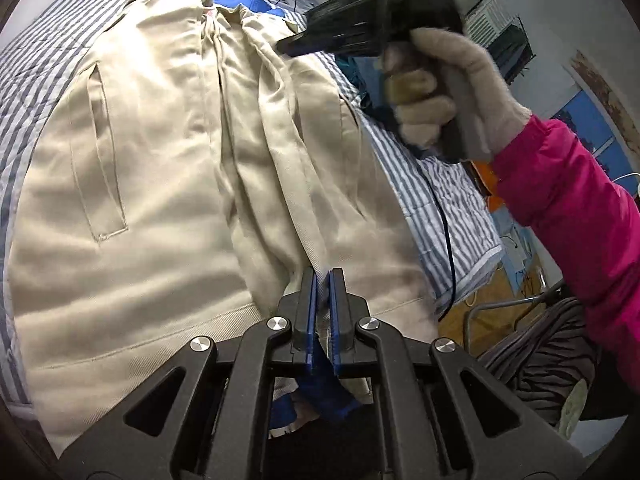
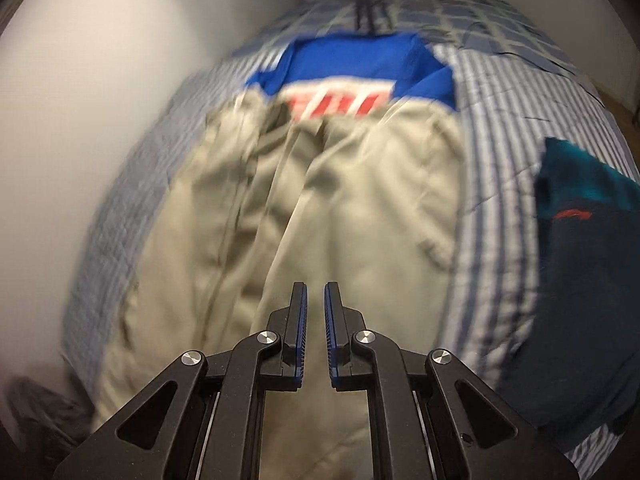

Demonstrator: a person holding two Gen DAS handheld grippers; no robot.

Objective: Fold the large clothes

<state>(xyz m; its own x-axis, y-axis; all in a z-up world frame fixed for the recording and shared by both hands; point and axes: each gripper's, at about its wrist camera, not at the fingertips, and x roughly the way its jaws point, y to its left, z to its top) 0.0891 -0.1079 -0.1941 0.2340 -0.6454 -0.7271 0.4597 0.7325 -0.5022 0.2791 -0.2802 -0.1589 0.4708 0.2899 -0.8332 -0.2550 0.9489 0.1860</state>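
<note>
Right now our left gripper [image 1: 323, 280] is pinched narrow on the near hem of the beige garment [image 1: 168, 168], with blue fabric [image 1: 326, 394] caught low between its fingers; we judge this anchors the near edge so the cloth stays taut. Our right gripper [image 2: 316, 292] hangs over the garment's near half with only a slim gap between its fingers and nothing in it, likely heading for a second hold. Farther out, the garment lies lengthwise on the striped bedspread [image 1: 48, 40], over a blue garment [image 2: 360, 64] at the far end. A dark teal garment [image 2: 580, 280] sits to the right.
</note>
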